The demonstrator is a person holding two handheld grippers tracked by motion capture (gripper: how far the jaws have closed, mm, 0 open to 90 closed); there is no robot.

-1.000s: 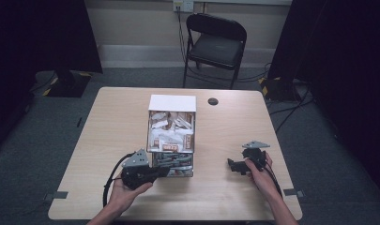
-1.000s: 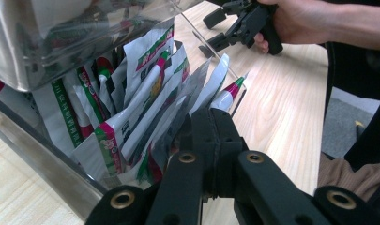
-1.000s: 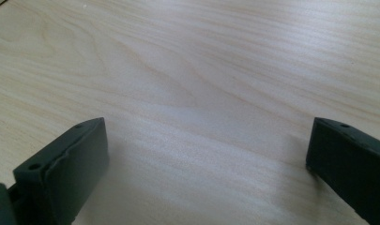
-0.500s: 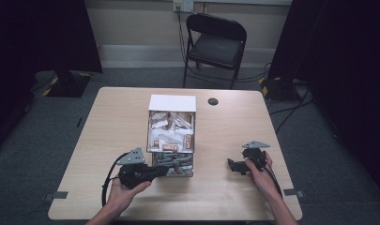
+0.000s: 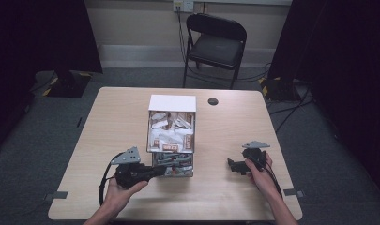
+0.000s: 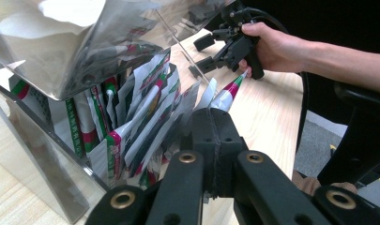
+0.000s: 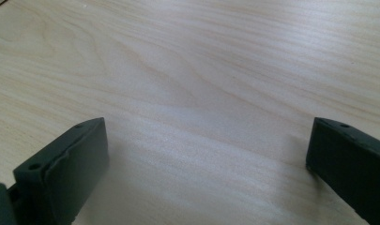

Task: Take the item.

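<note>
Left gripper view: a glossy packet (image 6: 225, 96) is pinched between closed black jaws beside the clear acrylic box (image 6: 47, 154); right gripper (image 7: 206, 154) is held wide open.

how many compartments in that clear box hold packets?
3. The box has a far one by the white lid, a middle one, and a near one where the left gripper pinches a packet. Deeper packets may be hidden.

Black two-jaw tool (image 6: 215, 123) with brass-ringed pivots, grey three-cornered plate.
</note>
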